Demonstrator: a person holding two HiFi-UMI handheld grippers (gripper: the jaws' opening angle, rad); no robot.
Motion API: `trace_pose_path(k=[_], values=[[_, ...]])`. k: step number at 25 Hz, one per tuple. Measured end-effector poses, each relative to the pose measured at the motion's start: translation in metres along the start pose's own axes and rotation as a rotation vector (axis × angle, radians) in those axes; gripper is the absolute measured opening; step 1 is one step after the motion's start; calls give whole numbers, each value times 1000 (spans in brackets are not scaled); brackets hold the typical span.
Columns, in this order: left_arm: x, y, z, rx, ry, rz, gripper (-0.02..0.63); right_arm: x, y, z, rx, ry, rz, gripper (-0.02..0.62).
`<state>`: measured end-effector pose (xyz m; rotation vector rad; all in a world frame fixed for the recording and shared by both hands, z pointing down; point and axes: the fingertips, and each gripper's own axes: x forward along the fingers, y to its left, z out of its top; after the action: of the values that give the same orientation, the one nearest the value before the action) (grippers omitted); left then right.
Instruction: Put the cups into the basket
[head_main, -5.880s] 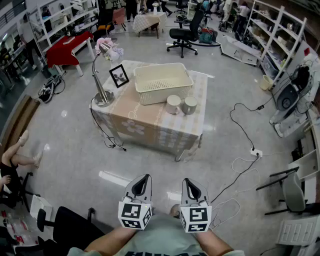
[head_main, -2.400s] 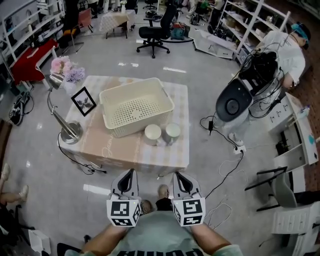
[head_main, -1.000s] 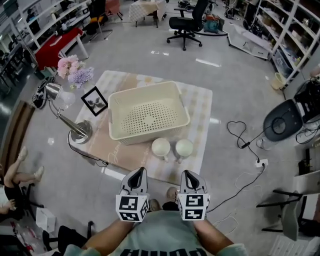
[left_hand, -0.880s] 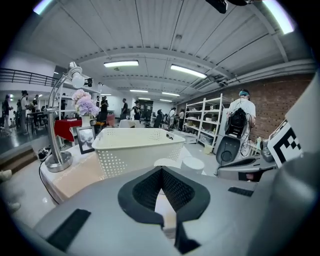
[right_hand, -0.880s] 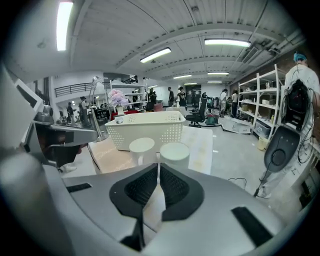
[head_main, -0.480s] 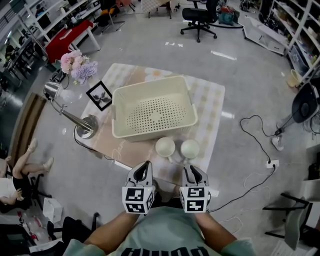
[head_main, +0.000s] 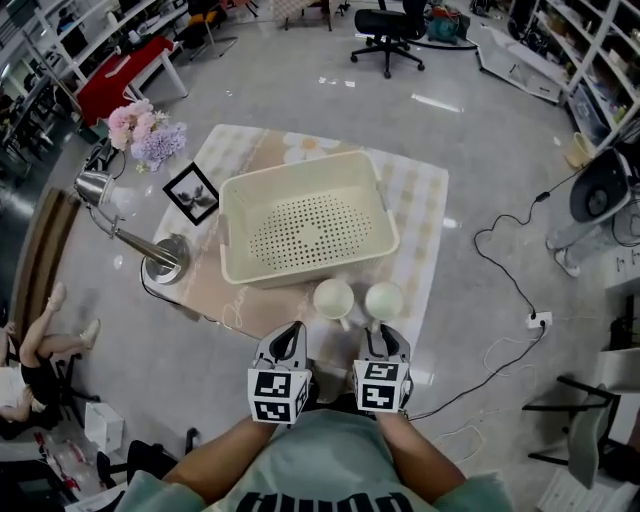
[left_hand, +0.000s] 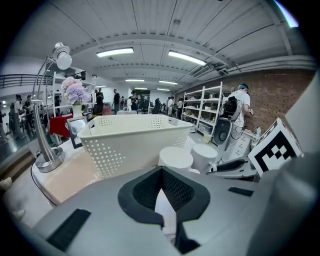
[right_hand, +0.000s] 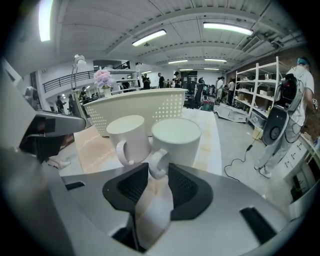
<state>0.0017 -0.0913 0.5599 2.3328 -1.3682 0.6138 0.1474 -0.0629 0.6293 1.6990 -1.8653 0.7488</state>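
Two white cups stand side by side near the table's front edge, the left cup (head_main: 333, 297) and the right cup (head_main: 384, 300), both outside the cream perforated basket (head_main: 310, 230) behind them. My left gripper (head_main: 289, 338) hovers just short of the table edge, shut and empty (left_hand: 161, 172). My right gripper (head_main: 382, 336) is in front of the right cup (right_hand: 176, 140). Its jaws are opening, and that cup's handle (right_hand: 156, 166) sits at the fingertips (right_hand: 158, 170) without being pressed. The left cup (right_hand: 127, 135) stands beside it, with its handle toward me.
A desk lamp (head_main: 160, 262), a framed photo (head_main: 191, 193) and pink and purple flowers (head_main: 140, 128) occupy the table's left side. A cable (head_main: 500, 250) trails on the floor at the right. An office chair (head_main: 385, 20) stands far behind, and a person (head_main: 30, 345) sits at the left.
The table has come much closer and both grippers now reach its front edge by the cups. The right gripper has moved up to the right cup.
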Motion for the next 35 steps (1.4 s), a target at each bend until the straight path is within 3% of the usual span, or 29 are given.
trace_pose_path(k=[7, 9, 10, 22, 29, 35], values=[[6, 11, -12, -1, 33, -33, 6, 12, -6, -4, 44, 17, -72, 135], [8, 12, -16, -2, 43, -46, 6, 11, -4, -4, 45, 17, -87, 105], [9, 12, -17, -1, 46, -53, 6, 10, -2, -3, 37, 17, -98, 59], [12, 9, -7, 23, 17, -96, 6, -9, -10, 8, -145, -75, -180, 46], [9, 8, 9, 26, -17, -95, 6, -35, -8, 46, -209, -171, -162, 46], [0, 12, 42, 22, -94, -76, 6, -69, 13, 102, -284, -288, -92, 44]])
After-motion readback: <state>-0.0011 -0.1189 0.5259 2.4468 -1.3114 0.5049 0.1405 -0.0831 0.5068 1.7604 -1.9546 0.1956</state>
